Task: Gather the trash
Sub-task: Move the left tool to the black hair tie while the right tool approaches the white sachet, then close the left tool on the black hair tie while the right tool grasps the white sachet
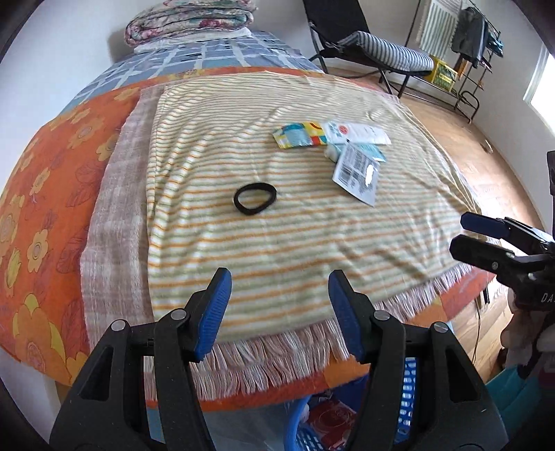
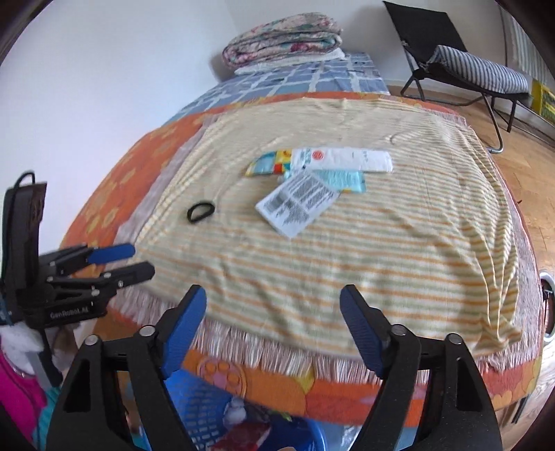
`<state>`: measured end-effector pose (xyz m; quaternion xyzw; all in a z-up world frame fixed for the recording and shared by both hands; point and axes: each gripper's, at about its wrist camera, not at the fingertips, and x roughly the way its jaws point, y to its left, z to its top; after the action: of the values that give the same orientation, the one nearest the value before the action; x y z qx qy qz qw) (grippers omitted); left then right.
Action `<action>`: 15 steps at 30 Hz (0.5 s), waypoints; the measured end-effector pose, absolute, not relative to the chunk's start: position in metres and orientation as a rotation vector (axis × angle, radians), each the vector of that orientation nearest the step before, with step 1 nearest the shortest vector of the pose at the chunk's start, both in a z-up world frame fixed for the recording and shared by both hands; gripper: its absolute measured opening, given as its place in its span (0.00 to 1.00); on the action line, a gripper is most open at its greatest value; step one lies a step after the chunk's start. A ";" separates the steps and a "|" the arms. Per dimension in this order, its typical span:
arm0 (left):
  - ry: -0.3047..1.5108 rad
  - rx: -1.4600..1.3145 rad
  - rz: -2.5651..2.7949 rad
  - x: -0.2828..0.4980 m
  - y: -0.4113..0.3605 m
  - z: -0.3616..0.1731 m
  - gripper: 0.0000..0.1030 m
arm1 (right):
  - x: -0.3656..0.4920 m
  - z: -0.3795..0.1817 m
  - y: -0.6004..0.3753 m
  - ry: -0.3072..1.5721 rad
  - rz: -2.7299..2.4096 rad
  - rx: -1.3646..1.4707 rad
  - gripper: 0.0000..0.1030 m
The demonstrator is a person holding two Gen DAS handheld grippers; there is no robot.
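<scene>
Several wrappers lie in a pile on the striped towel point(image 1: 277, 225) on the bed: a colourful packet point(image 1: 300, 134), a white packet point(image 1: 359, 132), a barcode label wrapper point(image 1: 357, 173). The pile also shows in the right wrist view, with the barcode wrapper point(image 2: 296, 203) nearest. A black hair tie point(image 1: 255, 198) lies left of the pile, also in the right wrist view point(image 2: 200, 211). My left gripper point(image 1: 279, 288) is open and empty over the towel's near edge. My right gripper point(image 2: 272, 305) is open and empty, right of the left one. A blue basket point(image 2: 194, 416) with some trash sits below the bed edge.
The bed has an orange floral cover point(image 1: 45, 208) and a blue checked sheet point(image 1: 194, 62) with folded quilts point(image 1: 190, 20) at the far end. A black folding chair point(image 1: 374, 45) and a rack point(image 1: 475, 52) stand on the wooden floor to the right.
</scene>
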<state>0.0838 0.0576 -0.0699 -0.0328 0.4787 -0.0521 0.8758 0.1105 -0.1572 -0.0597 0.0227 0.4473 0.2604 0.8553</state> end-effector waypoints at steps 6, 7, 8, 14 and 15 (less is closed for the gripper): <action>0.999 -0.126 -0.092 0.111 0.066 -0.074 0.58 | 0.155 -0.066 -0.145 0.991 0.512 0.139 0.78; 0.997 -0.130 -0.090 0.116 0.067 -0.075 0.58 | 0.163 -0.069 -0.144 1.010 0.501 0.175 0.78; 0.998 -0.134 -0.088 0.120 0.067 -0.076 0.58 | 0.171 -0.072 -0.144 1.028 0.491 0.207 0.78; 1.009 -0.139 -0.077 0.144 0.066 -0.083 0.58 | 0.211 -0.092 -0.143 1.140 0.400 0.385 0.78; 1.008 -0.135 -0.075 0.146 0.065 -0.084 0.58 | 0.215 -0.095 -0.141 1.147 0.383 0.391 0.78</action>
<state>0.1464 0.0651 -0.0839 -0.0646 0.4824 -0.0357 0.8728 0.2147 -0.1414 -0.0946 0.1826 0.5358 0.1787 0.8048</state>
